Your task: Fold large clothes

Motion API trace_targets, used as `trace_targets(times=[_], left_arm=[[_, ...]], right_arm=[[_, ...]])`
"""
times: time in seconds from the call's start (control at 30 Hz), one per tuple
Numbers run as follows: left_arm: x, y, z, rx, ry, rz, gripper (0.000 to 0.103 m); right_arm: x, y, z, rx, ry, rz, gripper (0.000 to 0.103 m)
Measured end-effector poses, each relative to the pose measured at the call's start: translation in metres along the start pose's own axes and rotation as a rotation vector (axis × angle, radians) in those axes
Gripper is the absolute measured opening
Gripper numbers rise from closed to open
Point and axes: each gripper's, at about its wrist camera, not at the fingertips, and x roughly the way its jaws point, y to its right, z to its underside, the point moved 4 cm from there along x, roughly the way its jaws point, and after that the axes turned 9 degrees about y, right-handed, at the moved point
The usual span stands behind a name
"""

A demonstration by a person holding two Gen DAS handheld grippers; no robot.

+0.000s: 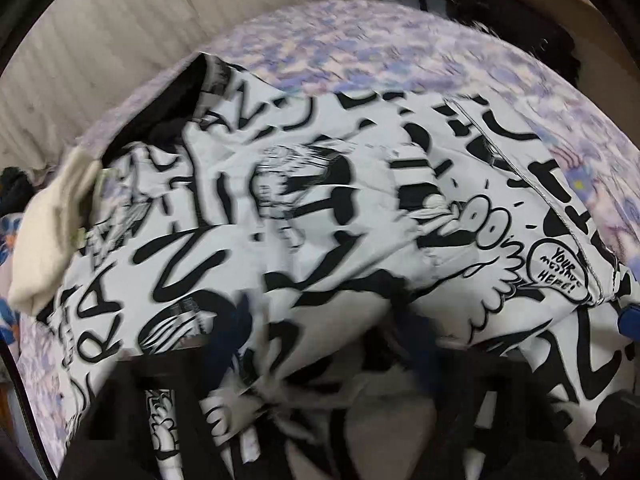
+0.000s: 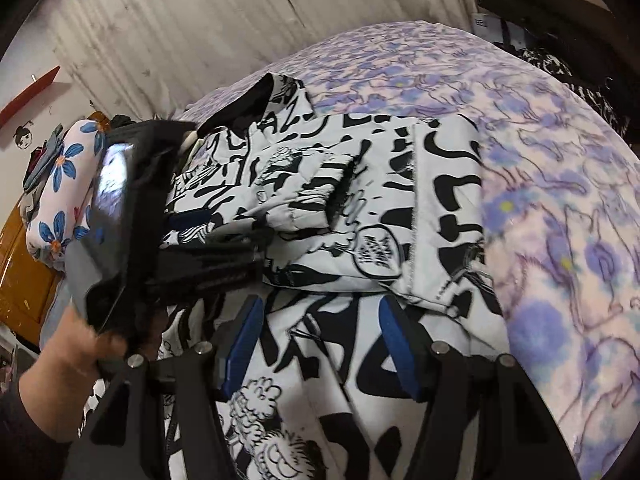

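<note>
At far left a flowered pillow (image 2: 60, 196) sits beside the bed (image 2: 560, 200). The left gripper (image 2: 224, 256), held level in a bare hand (image 2: 84, 348), reaches rightward over the black-and-white printed garment (image 2: 360, 208) spread on the bed; I cannot tell how its fingers stand. The right gripper (image 2: 320, 344) hovers over the cloth, blue-padded fingers (image 2: 394, 340) apart.

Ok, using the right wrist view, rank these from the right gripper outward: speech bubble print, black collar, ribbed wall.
1. Speech bubble print, just ahead of the right gripper, on the garment.
2. Black collar, farther, upper left.
3. Ribbed wall, farthest, behind the bed.
</note>
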Motion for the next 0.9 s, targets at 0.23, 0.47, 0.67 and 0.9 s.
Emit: trace_targets(times=[0.23,0.47,0.67,0.9], left_arm=[[-0.054,-0.048,-0.028,-0.194,0.181,-0.031,0.005],[-0.076,-0.130,0.043,-0.503,0.126,0.034,0.041],[-0.057,-0.150,0.107,-0.585,0.014,0.124,0.058],[-0.068,-0.169,0.097,-0.626,0.070,0.102,0.069]], right_arm=[[-0.015,0.013,-0.010,0.030,0.053,0.008,0.060],[-0.014,0.021,-0.010,0.033,0.043,0.027,0.060],[-0.006,0.026,-0.006,0.053,0.003,0.033,0.060],[-0.007,0.014,-0.011,0.012,0.016,0.032,0.060]])
